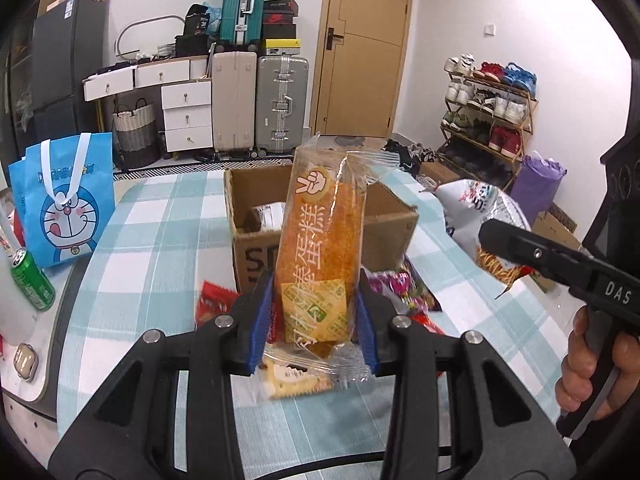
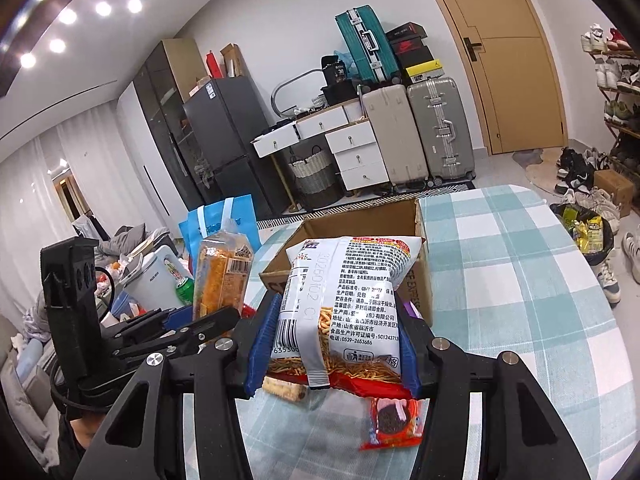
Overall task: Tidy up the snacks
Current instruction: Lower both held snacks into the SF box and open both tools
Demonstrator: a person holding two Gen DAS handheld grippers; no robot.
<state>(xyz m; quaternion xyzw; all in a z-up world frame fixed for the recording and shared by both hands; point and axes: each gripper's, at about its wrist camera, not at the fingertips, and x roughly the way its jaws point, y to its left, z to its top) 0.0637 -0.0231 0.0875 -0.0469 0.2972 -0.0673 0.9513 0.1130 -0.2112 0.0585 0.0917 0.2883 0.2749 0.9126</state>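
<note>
My left gripper (image 1: 314, 322) is shut on an orange cake bar in clear wrap (image 1: 322, 240), held upright above the checked table, in front of the open cardboard box (image 1: 248, 216). The same cake bar (image 2: 222, 276) and left gripper (image 2: 188, 322) show at the left of the right wrist view. My right gripper (image 2: 334, 350) is shut on a white bag of fried noodle sticks (image 2: 348, 292), lifted just before the box (image 2: 416, 220). That bag (image 1: 486, 220) and the right gripper (image 1: 516, 254), with a hand on its handle, appear at the right of the left wrist view.
Loose snacks lie on the table: a cracker pack (image 1: 292, 380), a red packet (image 1: 212, 304), a purple bag (image 1: 400, 288), a red cookie pack (image 2: 394, 424). A blue cartoon bag (image 1: 66, 200) and green can (image 1: 32, 280) stand left. A filled bin (image 2: 584, 232) sits beyond the table's right edge.
</note>
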